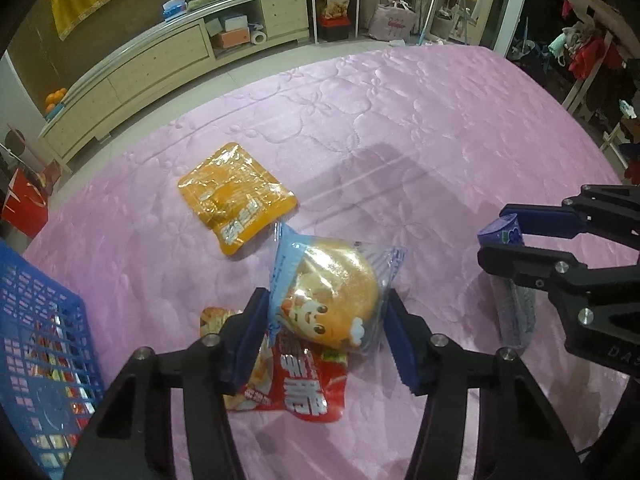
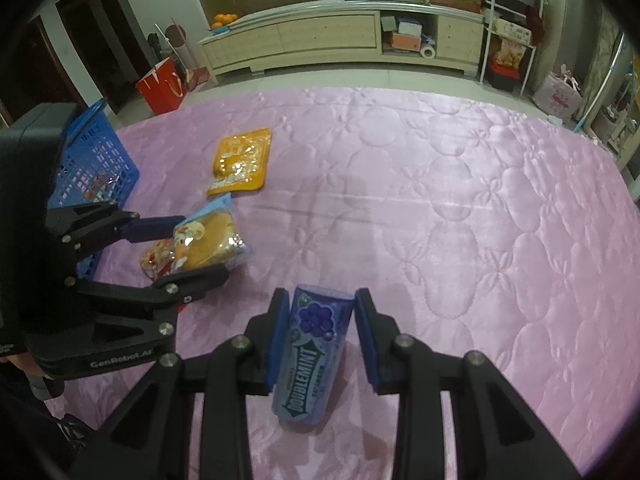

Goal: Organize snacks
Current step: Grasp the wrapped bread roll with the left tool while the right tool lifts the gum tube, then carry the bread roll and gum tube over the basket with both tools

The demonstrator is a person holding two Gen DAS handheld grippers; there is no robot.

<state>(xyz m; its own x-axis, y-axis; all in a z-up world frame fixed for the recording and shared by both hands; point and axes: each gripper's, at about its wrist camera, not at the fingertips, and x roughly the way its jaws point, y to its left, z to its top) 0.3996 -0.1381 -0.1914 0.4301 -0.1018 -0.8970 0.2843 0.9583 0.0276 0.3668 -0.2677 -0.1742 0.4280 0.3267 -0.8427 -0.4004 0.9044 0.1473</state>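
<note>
A pink quilted bed [image 1: 440, 120] fills both views and serves as the sorting surface. At the lower left of the left wrist view a blue basket [image 1: 44, 340] already holds packets, likely the collecting place. An orange pouch [image 1: 236, 196] lies flat at centre, untouched. The left tool [image 1: 326, 320] is clenched around a wrapped bun [image 1: 332, 300], which sits atop a red packet [image 1: 296, 388], presumably bound for the basket. At centre bottom of the right wrist view, the right tool [image 2: 322, 332] grasps a gum bottle [image 2: 312, 356].
</note>
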